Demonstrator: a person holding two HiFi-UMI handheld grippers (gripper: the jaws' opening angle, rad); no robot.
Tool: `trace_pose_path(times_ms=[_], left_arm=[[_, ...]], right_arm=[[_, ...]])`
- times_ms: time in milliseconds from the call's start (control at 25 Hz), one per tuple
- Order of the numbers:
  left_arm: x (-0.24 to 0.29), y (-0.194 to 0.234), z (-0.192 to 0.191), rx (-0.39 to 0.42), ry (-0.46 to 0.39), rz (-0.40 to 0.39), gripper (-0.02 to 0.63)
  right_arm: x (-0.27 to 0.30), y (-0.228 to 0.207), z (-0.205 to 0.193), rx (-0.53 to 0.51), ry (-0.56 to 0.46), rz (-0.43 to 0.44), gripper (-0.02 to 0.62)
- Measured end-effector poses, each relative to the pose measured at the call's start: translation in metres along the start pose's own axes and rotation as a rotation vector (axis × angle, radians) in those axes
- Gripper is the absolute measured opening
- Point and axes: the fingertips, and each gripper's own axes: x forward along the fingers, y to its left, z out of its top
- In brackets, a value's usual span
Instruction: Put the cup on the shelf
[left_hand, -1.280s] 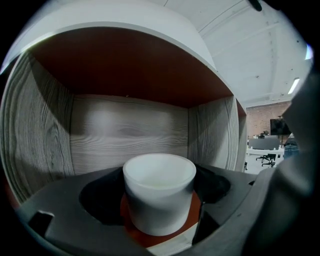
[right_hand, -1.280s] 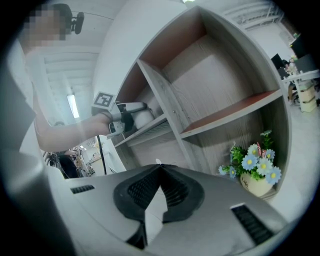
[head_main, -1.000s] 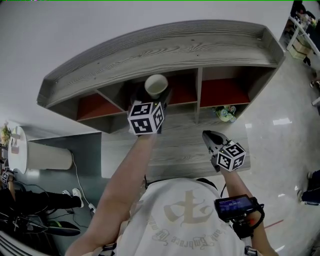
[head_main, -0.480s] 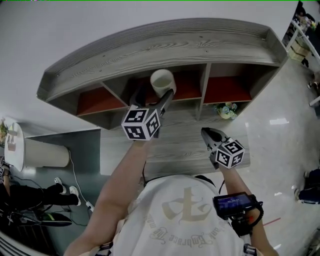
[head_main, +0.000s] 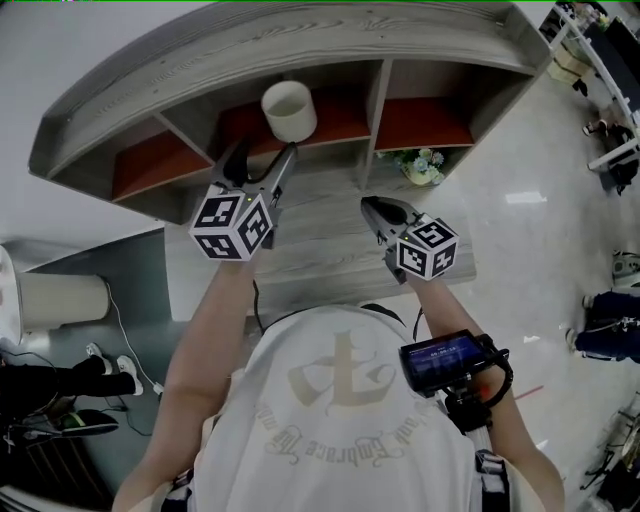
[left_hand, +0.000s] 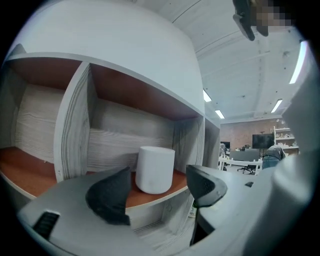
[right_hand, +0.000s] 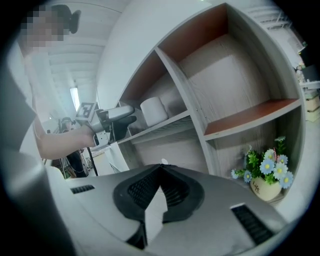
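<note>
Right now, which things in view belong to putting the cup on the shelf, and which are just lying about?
Job: cup, standing in the middle compartment of the shelf; left gripper, jaws closing, nothing between them.
Lying about: flower pot below right compartment; right gripper, shut, empty.

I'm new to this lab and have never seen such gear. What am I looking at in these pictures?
A person holds a two-jaw gripper in each hand; the marker cubes belong to them. One picture comes from a camera on the person's head, looking down; the other two ride on the grippers. The white round cup stands upright in the middle compartment of the grey wooden shelf. The left gripper points at it, jaws apart and closing, nothing between them. The right gripper is shut and empty. A small pot of flowers sits lower right.
</note>
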Motion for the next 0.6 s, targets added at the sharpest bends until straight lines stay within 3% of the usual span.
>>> trace_pose_path(times_ms=[120, 400, 600], left_arm=[[-0.009, 0.002, -0.004, -0.005, -0.007, 0.001, 0.305], [-0.027, 0.002, -0.023, -0.025, -0.005, -0.005, 0.28], [-0.039, -0.004, -0.033, -0.032, -0.005, -0.042, 0.172]], right_arm=[[0.002, 0.003, 0.002, -0.006, 0.001, 0.004, 0.004], [0.004, 0.009, -0.002, -0.012, 0.012, 0.012, 0.005], [0.003, 0.011, 0.006, -0.033, -0.012, 0.008, 0.003]])
